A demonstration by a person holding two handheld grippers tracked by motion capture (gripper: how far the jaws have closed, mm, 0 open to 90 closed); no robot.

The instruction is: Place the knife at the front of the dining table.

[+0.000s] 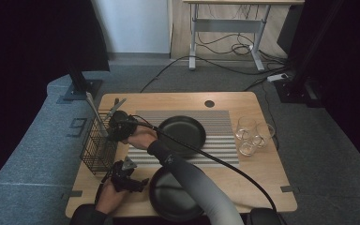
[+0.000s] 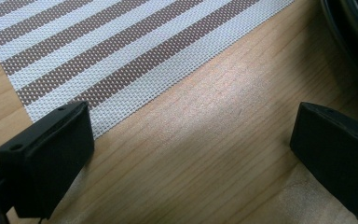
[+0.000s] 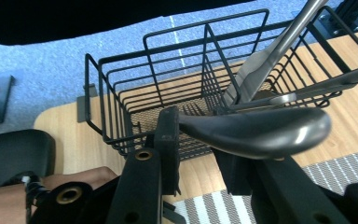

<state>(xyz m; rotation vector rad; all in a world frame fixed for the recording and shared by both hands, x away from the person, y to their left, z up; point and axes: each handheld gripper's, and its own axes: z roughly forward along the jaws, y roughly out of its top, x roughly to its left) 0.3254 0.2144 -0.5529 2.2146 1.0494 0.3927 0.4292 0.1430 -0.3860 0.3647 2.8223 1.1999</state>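
A spoon (image 3: pixel 261 133) lies crosswise, bowl outward, clamped in the right hand-held gripper (image 3: pixel 200 154) beside the wire basket (image 3: pixel 121 112). The left hand-held gripper (image 2: pixel 191 154) hangs wide open, holding nothing, over the wooden surface (image 2: pixel 205 140) near a striped mat (image 2: pixel 121 51).

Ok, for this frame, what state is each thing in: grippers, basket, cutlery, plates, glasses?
Left gripper: open, empty, over bare table.
Right gripper: shut on spoon, at the basket.
Wire basket: upright, holding utensils.
Far plate: on striped mat, empty.
Near plate: on table, empty.
Glasses: upright, clustered.
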